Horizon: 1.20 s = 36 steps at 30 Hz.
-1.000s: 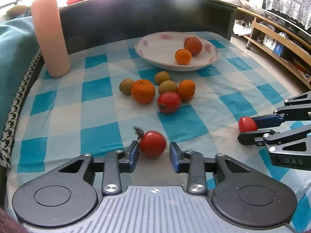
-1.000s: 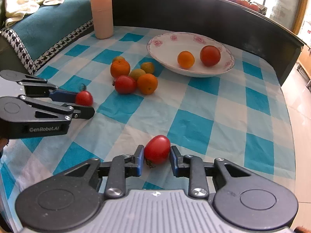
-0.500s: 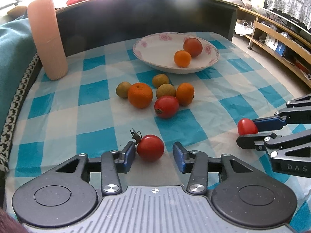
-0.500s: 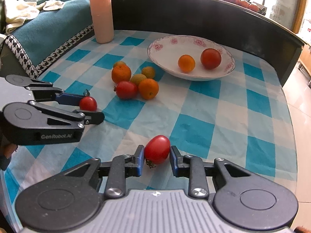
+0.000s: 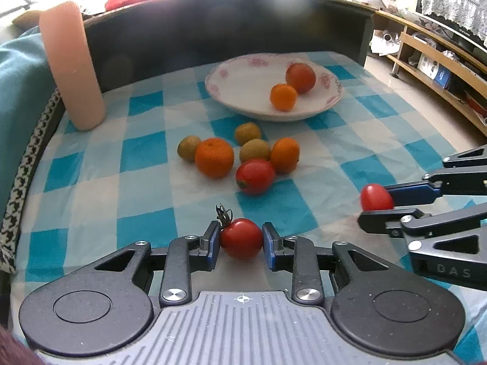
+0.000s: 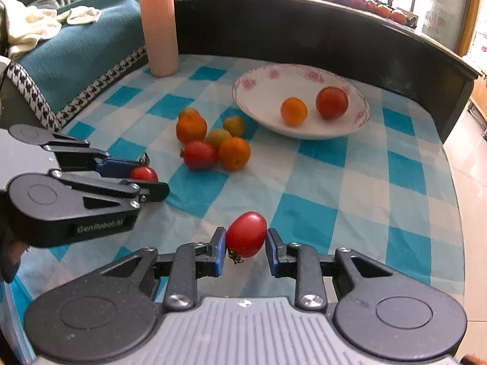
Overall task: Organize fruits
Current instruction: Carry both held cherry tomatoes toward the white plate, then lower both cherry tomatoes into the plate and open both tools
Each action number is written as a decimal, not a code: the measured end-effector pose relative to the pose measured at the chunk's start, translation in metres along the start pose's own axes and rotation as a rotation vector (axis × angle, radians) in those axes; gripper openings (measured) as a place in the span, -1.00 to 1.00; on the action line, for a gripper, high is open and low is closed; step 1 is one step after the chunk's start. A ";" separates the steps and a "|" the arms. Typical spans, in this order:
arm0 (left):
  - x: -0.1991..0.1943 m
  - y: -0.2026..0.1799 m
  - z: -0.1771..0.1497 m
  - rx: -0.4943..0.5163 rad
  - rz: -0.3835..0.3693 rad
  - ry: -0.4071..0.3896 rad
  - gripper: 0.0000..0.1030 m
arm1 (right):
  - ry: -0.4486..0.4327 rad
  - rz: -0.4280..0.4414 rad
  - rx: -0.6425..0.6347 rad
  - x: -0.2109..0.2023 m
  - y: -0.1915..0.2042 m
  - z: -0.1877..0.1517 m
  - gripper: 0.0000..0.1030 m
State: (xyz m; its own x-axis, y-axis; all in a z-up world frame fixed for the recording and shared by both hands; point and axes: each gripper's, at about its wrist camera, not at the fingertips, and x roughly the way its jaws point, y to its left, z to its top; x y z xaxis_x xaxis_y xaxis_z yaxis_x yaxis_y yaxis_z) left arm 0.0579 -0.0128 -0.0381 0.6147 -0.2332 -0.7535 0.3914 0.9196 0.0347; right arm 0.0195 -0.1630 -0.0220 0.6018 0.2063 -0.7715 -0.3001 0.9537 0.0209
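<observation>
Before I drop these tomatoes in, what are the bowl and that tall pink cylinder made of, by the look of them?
Bowl: likely glazed ceramic or porcelain; glossy white, printed pink flowers round the rim, though melamine can't be ruled out. Pink cylinder: matte, finely ribbed vertically, no shine; possibly unglazed ceramic or plastic, the pictures leave it open.

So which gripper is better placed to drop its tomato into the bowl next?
Probably the right gripper. Both grip a tomato, but its oval tomato has bare cloth ahead to the bowl, while the left gripper faces the fruit cluster.
</observation>
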 end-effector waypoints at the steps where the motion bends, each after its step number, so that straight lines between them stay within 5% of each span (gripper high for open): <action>1: -0.002 0.000 0.002 -0.005 -0.004 -0.005 -0.28 | -0.006 0.000 0.004 -0.001 -0.001 0.002 -0.15; 16: -0.004 -0.014 0.050 -0.012 -0.028 -0.085 -0.28 | -0.094 -0.033 0.071 -0.004 -0.025 0.042 -0.15; 36: 0.050 -0.011 0.105 -0.032 -0.029 -0.086 -0.30 | -0.117 -0.078 0.125 0.042 -0.071 0.090 -0.15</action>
State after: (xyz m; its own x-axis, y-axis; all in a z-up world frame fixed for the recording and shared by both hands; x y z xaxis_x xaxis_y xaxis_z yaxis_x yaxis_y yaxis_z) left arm 0.1563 -0.0676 -0.0070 0.6607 -0.2852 -0.6943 0.3890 0.9212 -0.0082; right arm 0.1322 -0.2020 0.0014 0.7042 0.1475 -0.6945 -0.1593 0.9861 0.0479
